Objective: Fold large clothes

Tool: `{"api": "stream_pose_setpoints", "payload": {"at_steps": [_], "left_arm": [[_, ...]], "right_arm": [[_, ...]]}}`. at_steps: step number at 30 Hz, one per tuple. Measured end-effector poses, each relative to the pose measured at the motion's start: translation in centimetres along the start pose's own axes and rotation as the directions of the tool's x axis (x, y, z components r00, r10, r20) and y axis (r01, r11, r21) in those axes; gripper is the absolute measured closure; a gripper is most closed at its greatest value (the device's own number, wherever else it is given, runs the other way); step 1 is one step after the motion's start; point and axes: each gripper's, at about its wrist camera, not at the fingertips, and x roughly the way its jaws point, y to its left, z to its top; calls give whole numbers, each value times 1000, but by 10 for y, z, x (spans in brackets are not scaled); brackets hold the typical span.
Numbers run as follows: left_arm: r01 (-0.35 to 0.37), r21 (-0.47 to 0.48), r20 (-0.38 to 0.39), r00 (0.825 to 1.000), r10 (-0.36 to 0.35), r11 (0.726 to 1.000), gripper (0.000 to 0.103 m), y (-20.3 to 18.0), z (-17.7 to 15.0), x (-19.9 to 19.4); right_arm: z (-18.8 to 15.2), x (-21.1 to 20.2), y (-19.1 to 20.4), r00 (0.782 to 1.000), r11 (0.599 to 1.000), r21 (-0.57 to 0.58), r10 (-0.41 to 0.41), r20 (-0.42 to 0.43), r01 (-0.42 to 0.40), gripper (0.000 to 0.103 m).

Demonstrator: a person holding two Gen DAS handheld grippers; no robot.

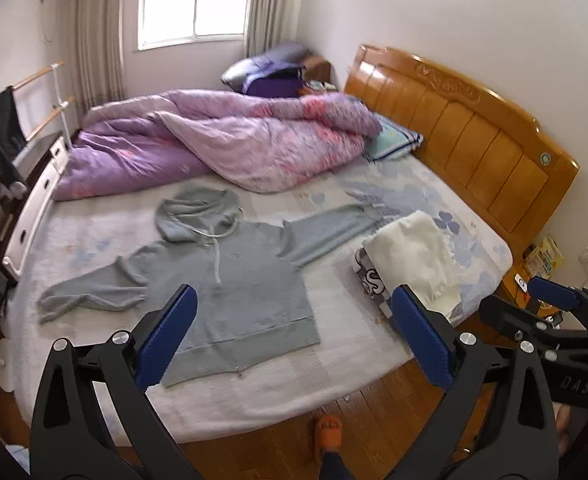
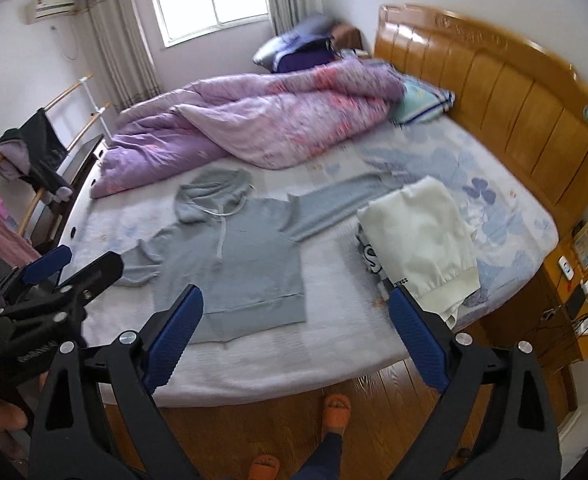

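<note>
A grey-green hoodie (image 1: 238, 280) lies flat, face up, on the bed (image 1: 346, 340), hood toward the quilt, both sleeves spread out; it also shows in the right wrist view (image 2: 234, 268). My left gripper (image 1: 294, 316) is open and empty, held above the bed's near edge over the hoodie's hem. My right gripper (image 2: 296, 320) is open and empty, also held above the near edge. Each gripper shows in the other's view, the right one at the right (image 1: 550, 296), the left one at the left (image 2: 50, 268).
A folded cream garment (image 1: 418, 256) on a patterned one lies to the right of the hoodie. A purple quilt (image 1: 214, 144) is bunched at the far side. Wooden headboard (image 1: 474, 140) at right, nightstand (image 2: 574, 280) beside it, drying rack (image 2: 34, 168) at left. My sandalled foot (image 1: 328, 432) stands on the wooden floor.
</note>
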Motion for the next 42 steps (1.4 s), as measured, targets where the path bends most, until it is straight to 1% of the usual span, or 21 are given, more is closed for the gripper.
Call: {"api": "stream_pose_setpoints", "payload": {"at_steps": [3,6,7,9,10,13,15,17,19,22,23,25,27,29,35,39,42], "left_arm": [[-15,12,28,999,14,1000,5,5,-4,-42],[-47,30,63,997,46,998,5,8,-7,-84],[-45,24,79,996,43,999,5,8,-9,-101],[-8,14,91,996,6,1000,5,9,-13,-126],[-5,10,92,996,4,1000,5,7,-15,-134],[-29,-1,120,992,28,1000,5,-2,-22,-159],[-29,-9,132,991,30,1000,5,-13,-28,-177],[-29,-14,135,990,31,999,5,-24,-32,-191],[-50,-20,156,986,52,999,5,-39,-39,-209],[-81,-19,169,982,83,997,5,-59,-50,-230],[-90,-21,175,980,93,996,5,-63,-53,-233],[-132,-25,187,973,134,991,5,-79,-63,-249],[-159,-27,196,967,161,987,5,-91,-72,-263],[-171,-36,206,963,174,985,5,-100,-78,-276],[-195,-46,219,955,201,980,5,-114,-92,-306],[-219,-38,244,944,221,975,5,-120,-93,-320],[-220,-35,249,943,222,975,5,-116,-92,-325]], "right_arm": [[-6,-40,18,1000,1000,-8,7,30,-6,12],[-11,-73,25,998,999,-13,32,55,-31,12],[-13,-86,27,997,999,-18,36,64,-34,12],[-16,-105,29,996,999,-26,33,85,-31,12],[-17,-111,30,995,999,-31,31,92,-28,12],[-25,-137,31,993,997,-72,16,121,-7,12],[-32,-151,30,989,995,-96,10,149,5,12],[-39,-162,25,987,993,-115,15,160,4,11],[-47,-174,19,984,990,-138,24,177,1,11],[-58,-191,9,977,989,-147,24,212,8,11],[-62,-198,4,976,988,-154,33,214,0,11],[-69,-208,-2,976,985,-173,49,212,-12,11],[-76,-217,-6,975,982,-187,60,216,-19,11],[-82,-225,-12,973,980,-196,77,217,-34,11],[-97,-247,-15,969,977,-205,111,223,-65,11],[-101,-258,-12,963,975,-209,123,238,-73,11],[-101,-264,-8,961,976,-206,123,248,-72,11]]}}
